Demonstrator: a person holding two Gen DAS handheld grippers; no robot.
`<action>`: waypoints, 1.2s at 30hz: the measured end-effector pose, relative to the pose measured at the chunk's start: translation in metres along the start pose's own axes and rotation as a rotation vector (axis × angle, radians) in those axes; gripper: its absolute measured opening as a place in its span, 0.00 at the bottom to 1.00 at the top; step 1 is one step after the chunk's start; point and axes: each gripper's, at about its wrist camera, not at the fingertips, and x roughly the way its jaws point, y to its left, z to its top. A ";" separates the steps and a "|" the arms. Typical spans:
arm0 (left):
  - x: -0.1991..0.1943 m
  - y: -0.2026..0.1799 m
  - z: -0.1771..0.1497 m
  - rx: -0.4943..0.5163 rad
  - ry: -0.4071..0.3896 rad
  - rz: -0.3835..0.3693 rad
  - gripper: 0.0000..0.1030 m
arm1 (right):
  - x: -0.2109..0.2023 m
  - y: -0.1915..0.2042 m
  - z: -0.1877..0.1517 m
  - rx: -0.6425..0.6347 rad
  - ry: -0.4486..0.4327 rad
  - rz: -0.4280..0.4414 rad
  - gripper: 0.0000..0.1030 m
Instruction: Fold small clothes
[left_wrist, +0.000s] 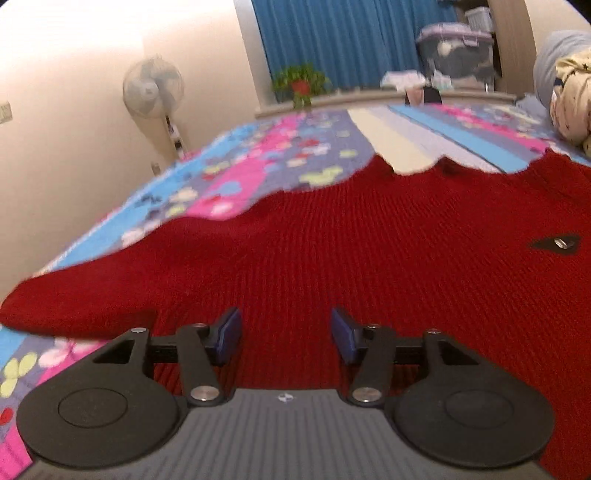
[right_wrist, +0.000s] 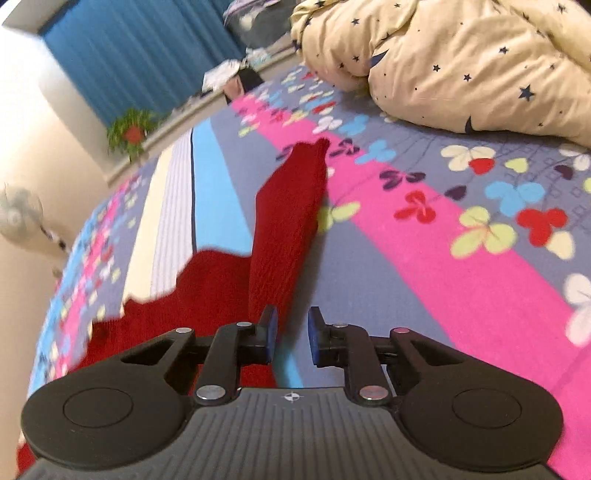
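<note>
A red knit sweater (left_wrist: 369, 236) lies spread flat on the patterned bedspread (left_wrist: 236, 177), with a small black logo patch (left_wrist: 556, 243) at the right. My left gripper (left_wrist: 286, 334) is open and empty, low over the sweater's near hem. In the right wrist view the sweater (right_wrist: 207, 288) lies at the left and one red sleeve (right_wrist: 288, 221) stretches away across the bed. My right gripper (right_wrist: 291, 332) is open and empty, just right of the sleeve's base, over the bedspread (right_wrist: 461, 277).
A bundled cream duvet with dark stars (right_wrist: 461, 55) lies at the far right of the bed. A standing fan (left_wrist: 153, 88) is by the left wall. A potted plant (left_wrist: 301, 83), boxes and blue curtains (left_wrist: 351, 40) are beyond the bed.
</note>
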 end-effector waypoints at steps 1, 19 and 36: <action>-0.005 0.007 -0.003 -0.006 0.020 -0.021 0.58 | 0.009 -0.006 0.005 0.020 -0.005 0.011 0.20; -0.117 0.093 -0.075 0.137 0.243 -0.320 0.71 | 0.177 -0.049 0.075 0.196 -0.023 0.112 0.52; -0.106 0.094 -0.065 0.153 0.271 -0.330 0.72 | 0.041 -0.083 0.040 0.225 -0.394 -0.183 0.13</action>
